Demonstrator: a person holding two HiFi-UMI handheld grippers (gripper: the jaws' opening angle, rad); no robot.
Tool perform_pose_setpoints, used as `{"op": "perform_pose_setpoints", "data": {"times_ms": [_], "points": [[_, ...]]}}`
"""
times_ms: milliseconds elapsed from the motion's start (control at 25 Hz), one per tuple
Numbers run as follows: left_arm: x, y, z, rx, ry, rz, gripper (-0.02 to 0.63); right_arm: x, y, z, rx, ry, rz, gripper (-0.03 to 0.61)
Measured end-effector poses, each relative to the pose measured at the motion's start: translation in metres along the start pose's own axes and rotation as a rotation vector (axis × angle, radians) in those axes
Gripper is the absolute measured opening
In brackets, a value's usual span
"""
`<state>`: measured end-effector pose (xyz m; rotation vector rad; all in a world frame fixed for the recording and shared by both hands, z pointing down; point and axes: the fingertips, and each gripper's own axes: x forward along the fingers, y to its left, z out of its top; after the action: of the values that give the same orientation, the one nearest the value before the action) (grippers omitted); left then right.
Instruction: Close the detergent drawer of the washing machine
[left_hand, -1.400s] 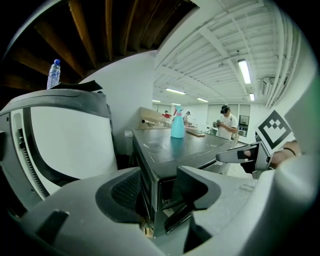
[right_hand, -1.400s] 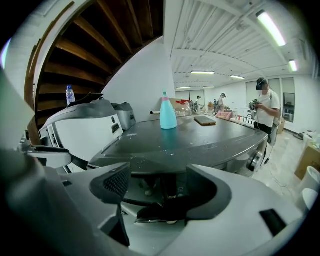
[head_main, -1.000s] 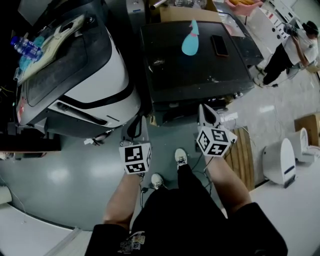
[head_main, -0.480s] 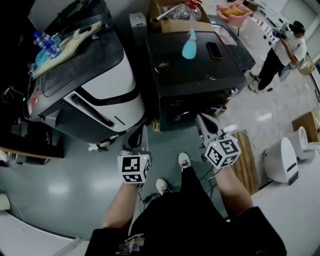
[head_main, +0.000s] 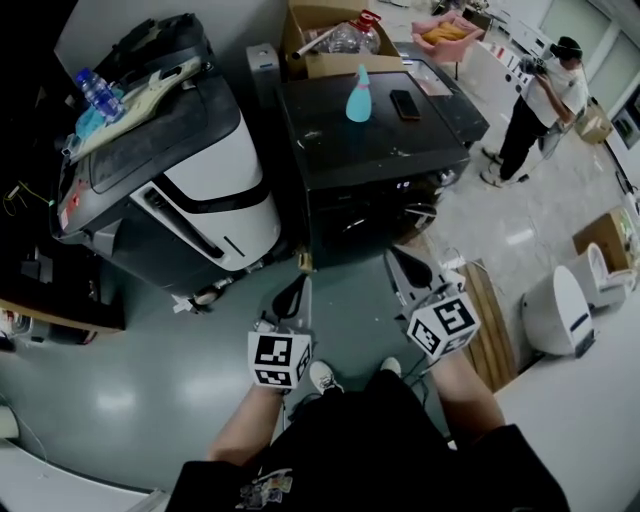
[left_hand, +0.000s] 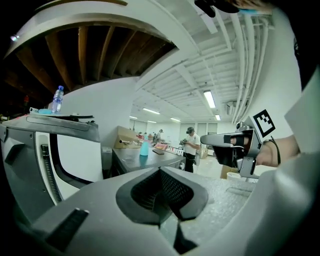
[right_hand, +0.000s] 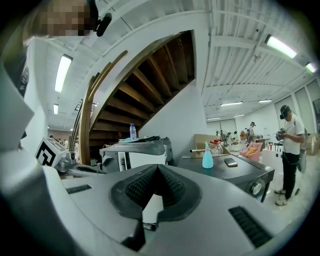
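Grippers drew back: left gripper (head_main: 297, 289), right gripper (head_main: 399, 259) both shut, empty; black boxy washing machine (head_main: 372, 142) straight ahead, right nearer.

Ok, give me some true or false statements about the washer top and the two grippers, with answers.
1. A teal bottle stands on the washer. True.
2. In the head view, the phone lies left of the bottle. False: it lies to its right.
3. The left gripper holds the bottle. False: its jaws are shut on nothing, away from the washer.
4. The right gripper has its jaws shut and empty. True.
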<state>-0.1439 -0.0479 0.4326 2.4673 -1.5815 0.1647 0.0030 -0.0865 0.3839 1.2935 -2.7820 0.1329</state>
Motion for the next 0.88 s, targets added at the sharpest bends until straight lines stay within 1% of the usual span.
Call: {"op": "perform_pose_setpoints", "data": {"times_ms": [160, 280, 360, 520, 680, 880], "points": [[-0.007, -0.040, -0.008, 0.010, 0.002, -0.041, 0.003, -0.026, 0.007, 0.002, -0.029, 0.002, 0.020, -0.002], [-0.007, -0.065, -0.009, 0.018, 0.002, -0.050, 0.003, -0.046, 0.005, 0.000, -0.040, 0.004, 0.032, -0.002], [-0.009, -0.081, -0.010, 0.015, 0.008, -0.045, 0.003, -0.059, 0.003, -0.003, -0.030, 0.004, 0.042, -0.002], [-0.016, -0.117, -0.004, 0.024, -0.012, -0.028, 0.003, -0.092, -0.002, -0.006, -0.010, -0.001, 0.072, -0.002], [-0.029, -0.155, 0.001, -0.009, -0.022, -0.016, 0.003, -0.125, -0.003, -0.007, 0.011, -0.007, 0.103, -0.002], [-0.040, -0.194, -0.006, -0.011, -0.021, 0.006, 0.003, -0.159, -0.008, -0.016, 0.028, 0.000, 0.132, -0.002]]}}
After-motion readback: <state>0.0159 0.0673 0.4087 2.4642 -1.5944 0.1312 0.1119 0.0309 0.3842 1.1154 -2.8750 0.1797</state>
